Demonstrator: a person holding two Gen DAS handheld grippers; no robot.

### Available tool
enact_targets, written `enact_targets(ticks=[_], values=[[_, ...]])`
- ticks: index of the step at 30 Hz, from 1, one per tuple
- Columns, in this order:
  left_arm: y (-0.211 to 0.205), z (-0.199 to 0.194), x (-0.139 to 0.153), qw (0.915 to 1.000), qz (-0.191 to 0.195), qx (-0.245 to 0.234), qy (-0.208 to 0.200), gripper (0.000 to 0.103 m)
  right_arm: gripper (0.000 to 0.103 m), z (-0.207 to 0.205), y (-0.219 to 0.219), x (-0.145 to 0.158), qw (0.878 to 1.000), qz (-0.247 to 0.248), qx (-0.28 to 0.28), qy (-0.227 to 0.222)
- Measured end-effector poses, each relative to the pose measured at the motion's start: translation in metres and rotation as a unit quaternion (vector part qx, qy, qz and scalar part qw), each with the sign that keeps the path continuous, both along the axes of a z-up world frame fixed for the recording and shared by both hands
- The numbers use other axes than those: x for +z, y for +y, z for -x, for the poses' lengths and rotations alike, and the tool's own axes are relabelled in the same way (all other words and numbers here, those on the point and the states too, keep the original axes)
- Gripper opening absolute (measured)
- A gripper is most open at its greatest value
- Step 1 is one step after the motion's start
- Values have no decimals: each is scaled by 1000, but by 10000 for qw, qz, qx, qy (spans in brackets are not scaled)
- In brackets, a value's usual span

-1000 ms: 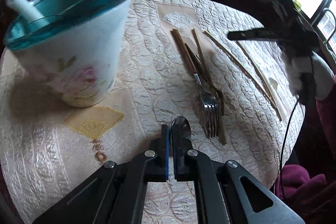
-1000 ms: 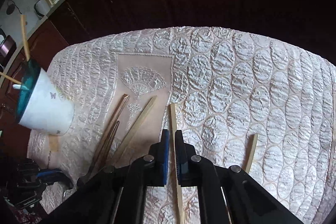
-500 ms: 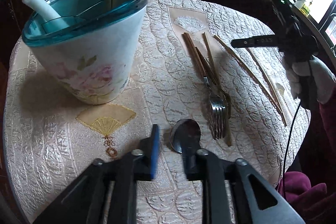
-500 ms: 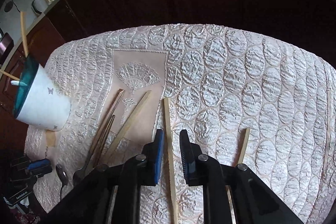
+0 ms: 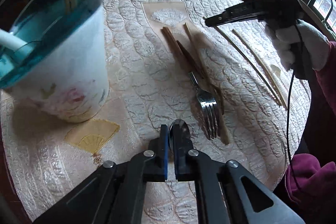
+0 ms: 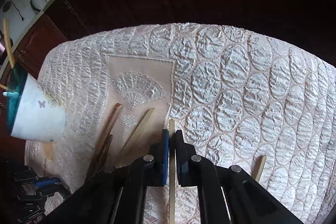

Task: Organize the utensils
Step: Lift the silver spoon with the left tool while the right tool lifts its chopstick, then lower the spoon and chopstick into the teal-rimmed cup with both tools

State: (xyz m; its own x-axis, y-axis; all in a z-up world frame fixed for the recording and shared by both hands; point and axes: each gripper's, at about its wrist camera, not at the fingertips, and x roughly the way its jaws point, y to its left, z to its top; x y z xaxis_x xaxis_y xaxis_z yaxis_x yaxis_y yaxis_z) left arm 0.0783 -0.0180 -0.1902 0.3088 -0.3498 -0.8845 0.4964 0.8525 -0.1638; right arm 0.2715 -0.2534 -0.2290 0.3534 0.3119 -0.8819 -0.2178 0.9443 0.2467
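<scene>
1. The step in hand looks like a double pick-up. The left gripper (image 5: 170, 147) has just snapped its fingers together on the bowl end of a shiny steel spoon (image 5: 179, 131), which sticks out past the fingertips and lies on the quilted cream tabletop (image 5: 147, 77).
2. The right gripper (image 6: 172, 152) has likewise just closed, and its fingers are clenched on a pale flat bamboo chopstick (image 6: 172, 125) that runs straight between them, its far tip just ahead of the fingertips.
3. The next move probably calls for lifting each piece clear of the cloth and carrying it to the white flowered holder with a teal rim (image 5: 69, 68), which stands ahead and to the left of the left fingers and already holds sticks.
4. To the right of the spoon, close by, a steel fork (image 5: 206, 106) lies across dark brown wooden chopsticks (image 5: 180, 51). A careless lift could nudge them.
5. Another pale chopstick (image 6: 259, 167) lies to the right of the right fingers, well apart. More remain on the left, so the sorting seems far from finished.
</scene>
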Motion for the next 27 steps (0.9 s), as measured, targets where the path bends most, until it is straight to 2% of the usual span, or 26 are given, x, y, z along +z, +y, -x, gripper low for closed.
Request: enact_targets(ticks=[6,12,18,23,27], values=[[31,16,32,9974,278,594,-302,2,7,55,-8,63,9962,-497,101,-711],[51,31,73,9910,544,1004,-694,3,7,96,-12,115,9897,-856,134,-1136],[70,43,116,9828,709,1275,-1135,3,7,115,0,154,9805,-1233,228,-1516],[92,36,159,9681,661,1669,-1746,3,7,111,22,195,9687,-1559,343,-1902],[109,22,187,9463,303,2156,-2389,3,7,100,49,224,9581,-1783,393,-2208]])
